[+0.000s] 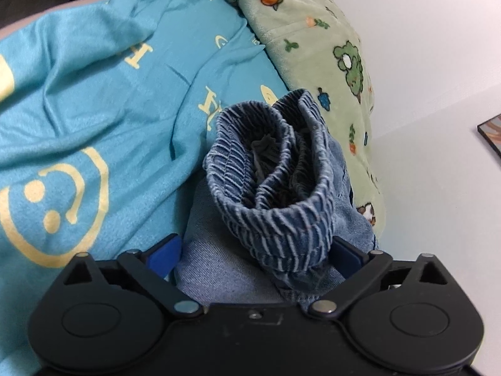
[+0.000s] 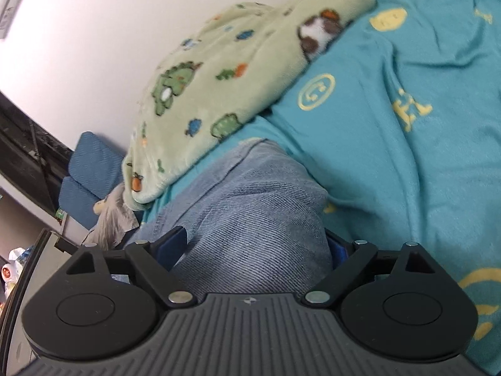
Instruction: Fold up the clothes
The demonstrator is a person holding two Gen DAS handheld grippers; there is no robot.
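Note:
A pair of blue denim trousers lies bunched on the clothes pile. Their ribbed elastic waistband (image 1: 275,169) stands up in front of my left gripper (image 1: 253,244). The jaws are spread wide, with denim filling the gap between the blue fingers (image 1: 164,255); I see no pinch. In the right wrist view, a fold of the denim trousers (image 2: 250,219) bulges between the wide-set jaws of my right gripper (image 2: 255,238). The fingertips are mostly hidden by cloth. Under the denim lies a teal shirt (image 1: 109,100) with yellow smiley prints (image 2: 391,156).
A pale green fleece garment (image 1: 328,47) with cartoon prints lies beside the teal shirt on the white tabletop (image 1: 438,94), as the right wrist view also shows the fleece (image 2: 213,94). A dark flat object (image 1: 491,134) sits at the right edge. Blue cushions (image 2: 90,169) lie beyond the table.

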